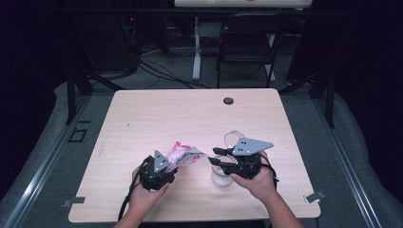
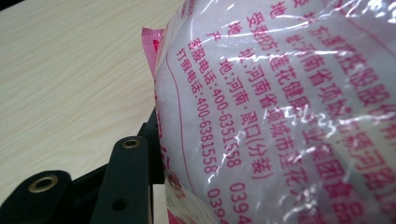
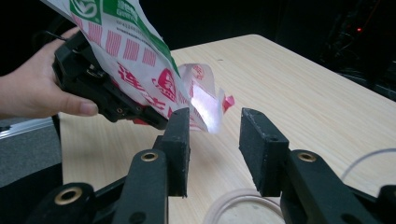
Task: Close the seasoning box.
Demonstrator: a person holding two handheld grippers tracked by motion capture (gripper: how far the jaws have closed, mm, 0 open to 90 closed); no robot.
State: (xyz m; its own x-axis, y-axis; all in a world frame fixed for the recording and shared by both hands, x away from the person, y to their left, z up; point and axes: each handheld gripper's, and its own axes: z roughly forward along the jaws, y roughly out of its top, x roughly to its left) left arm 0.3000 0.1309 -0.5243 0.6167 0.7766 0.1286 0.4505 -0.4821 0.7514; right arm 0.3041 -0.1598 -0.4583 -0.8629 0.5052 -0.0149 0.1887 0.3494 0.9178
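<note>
A plastic bag point(image 1: 183, 154) printed in pink, red and green, with white filling, is lifted off the wooden table point(image 1: 190, 114). My left gripper point(image 1: 170, 165) is shut on its lower end. In the left gripper view the bag point(image 2: 280, 116) presses against the one black finger point(image 2: 130, 177) that shows. My right gripper point(image 1: 215, 156) stands open beside the bag's torn end. In the right gripper view its jaws point(image 3: 215, 140) are apart with nothing pressed between them, and the bag's loose corner point(image 3: 205, 105) hangs just beyond the tips. A clear round cup point(image 1: 222, 176) stands under the right gripper.
The cup's rim point(image 3: 238, 205) lies right below the right jaws. A thin clear loop point(image 1: 233, 137) curves behind the right gripper. A dark grommet point(image 1: 228, 100) sits near the table's far edge. A folding chair point(image 1: 247, 42) stands beyond the table.
</note>
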